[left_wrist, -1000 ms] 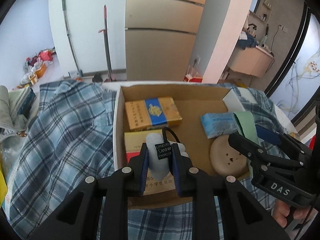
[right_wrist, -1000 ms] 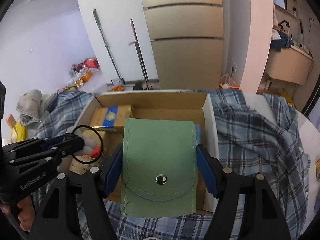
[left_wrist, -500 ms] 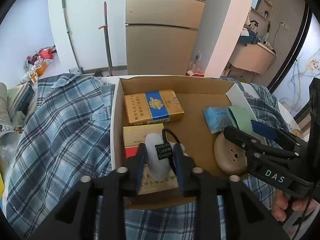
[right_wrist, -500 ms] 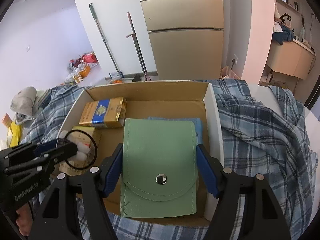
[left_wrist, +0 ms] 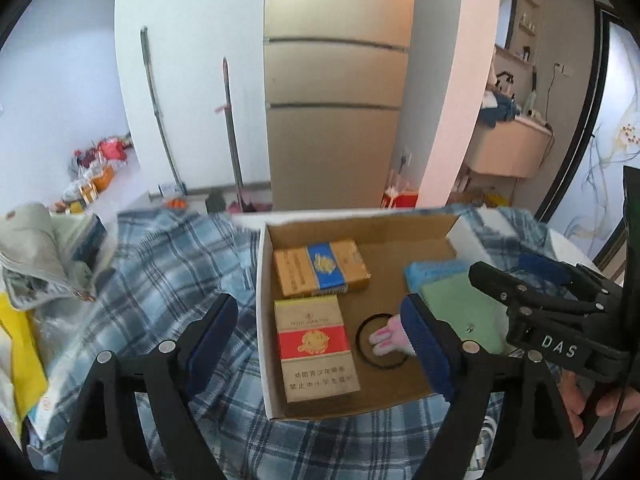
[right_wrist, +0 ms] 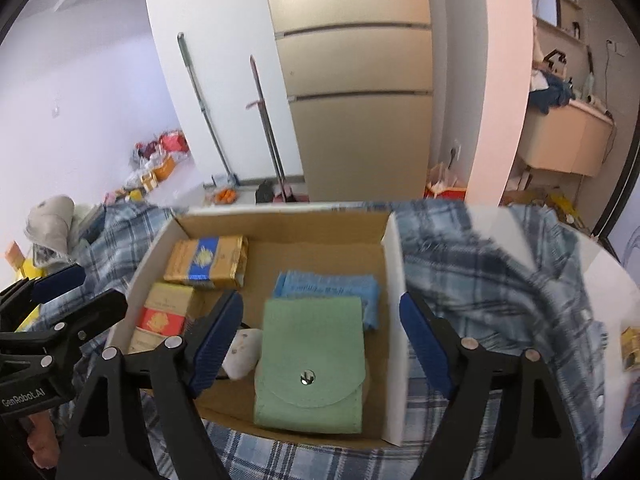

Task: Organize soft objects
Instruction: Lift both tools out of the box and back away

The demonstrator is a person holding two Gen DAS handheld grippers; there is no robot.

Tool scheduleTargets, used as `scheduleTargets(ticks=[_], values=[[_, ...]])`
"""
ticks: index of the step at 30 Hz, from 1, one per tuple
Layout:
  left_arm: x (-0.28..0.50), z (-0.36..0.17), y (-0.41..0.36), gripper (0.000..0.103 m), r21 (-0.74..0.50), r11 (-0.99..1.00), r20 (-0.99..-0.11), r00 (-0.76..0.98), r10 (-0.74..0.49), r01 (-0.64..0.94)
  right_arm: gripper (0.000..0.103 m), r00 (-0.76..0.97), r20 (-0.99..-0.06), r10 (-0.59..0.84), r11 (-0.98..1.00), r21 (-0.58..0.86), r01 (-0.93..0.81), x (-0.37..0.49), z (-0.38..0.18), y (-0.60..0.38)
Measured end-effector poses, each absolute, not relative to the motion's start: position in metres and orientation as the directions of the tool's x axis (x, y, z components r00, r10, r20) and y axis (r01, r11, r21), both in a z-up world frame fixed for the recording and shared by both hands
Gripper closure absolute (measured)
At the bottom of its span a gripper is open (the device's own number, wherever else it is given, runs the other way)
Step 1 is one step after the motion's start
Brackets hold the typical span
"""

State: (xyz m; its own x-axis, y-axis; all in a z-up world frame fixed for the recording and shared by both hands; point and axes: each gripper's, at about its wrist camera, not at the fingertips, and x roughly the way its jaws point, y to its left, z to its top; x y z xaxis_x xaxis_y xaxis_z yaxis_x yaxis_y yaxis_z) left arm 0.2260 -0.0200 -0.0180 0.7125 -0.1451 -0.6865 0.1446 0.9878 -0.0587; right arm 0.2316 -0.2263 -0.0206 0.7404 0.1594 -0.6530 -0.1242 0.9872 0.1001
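Right tongs (left_wrist: 532, 276) marked "DAS", left tongs (right_wrist: 60, 292) "GenRobot.AI"

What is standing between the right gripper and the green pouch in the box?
Nothing visible does. The green pouch lies flat in the cardboard box, directly in the gap of the right gripper, whose jaws are opening and do not touch it. A small white plush lies beside the pouch, not in between.

Black grippers (left_wrist: 320, 344), blue-padded jaws
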Motion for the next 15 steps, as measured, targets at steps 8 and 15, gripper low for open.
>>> scheduleTargets(ticks=[8,15], values=[[0.168,0.04,-0.029,0.018,-0.089,0.979,-0.589,0.783,-0.2,0.183,0.023,0.811,-0.57,0.133,0.991,0.052,-0.126,0.185,0.042,-0.237],[0.115,0.066,-0.034,0.018,-0.086,0.971,-0.515,0.824,-0.236,0.224,0.023,0.861,-0.498,0.107,0.994,0.042,-0.099,0.129,0.069,-0.247]])
